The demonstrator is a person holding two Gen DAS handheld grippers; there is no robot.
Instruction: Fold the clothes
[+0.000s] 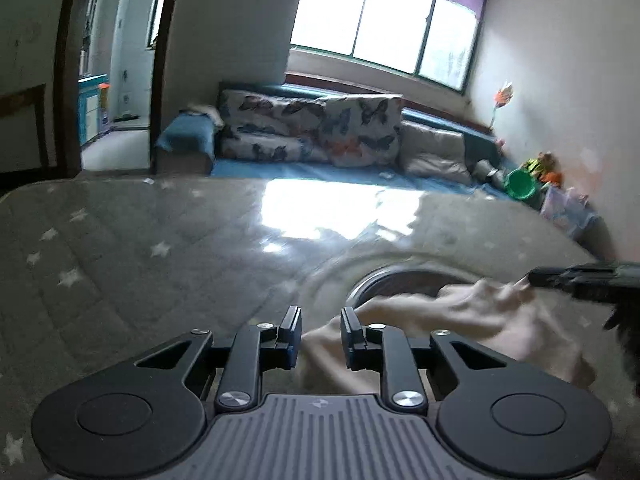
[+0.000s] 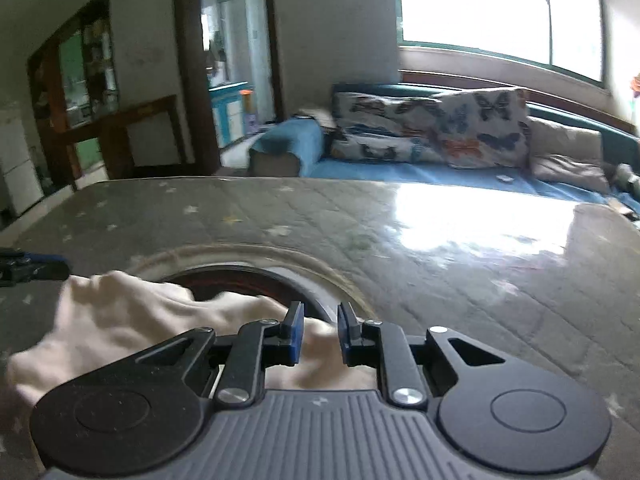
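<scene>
**A:** Living room, daylight. A cream cloth (image 1: 460, 320) lies rumpled on the star-patterned surface (image 1: 160, 240), part of it draped over the rim of a round opening (image 1: 400, 280) in the top. Where are the tools?

**B:** One at each end of it. The left hand-held gripper (image 1: 320, 332) points down at the near left corner of the cloth. Its jaws are narrow but parted, the cloth's edge sits low between the pads, and bare surface shows through the gap above it.

**A:** And the other?

**B:** The right hand-held gripper (image 2: 320, 334) is just as narrow, with a raised fold of cloth filling the gap. Whether the pads actually pinch it, I cannot tell. Seen from the left tool, its dark tip comes in at 3 o'clock and meets the cloth's far corner. Seen from the right one, the left tool's tip enters at 9 o'clock, touching the cloth there.

**A:** Behind the surface?

**B:** At 12 o'clock, a blue-covered sofa (image 1: 360, 172) with butterfly cushions (image 1: 360, 128) sits under a bright window (image 1: 392, 16), whose glare shines on the surface. A green bucket (image 1: 520, 186) stands at 2 o'clock, and an open doorway (image 1: 120, 60) is at 10 o'clock.
</scene>
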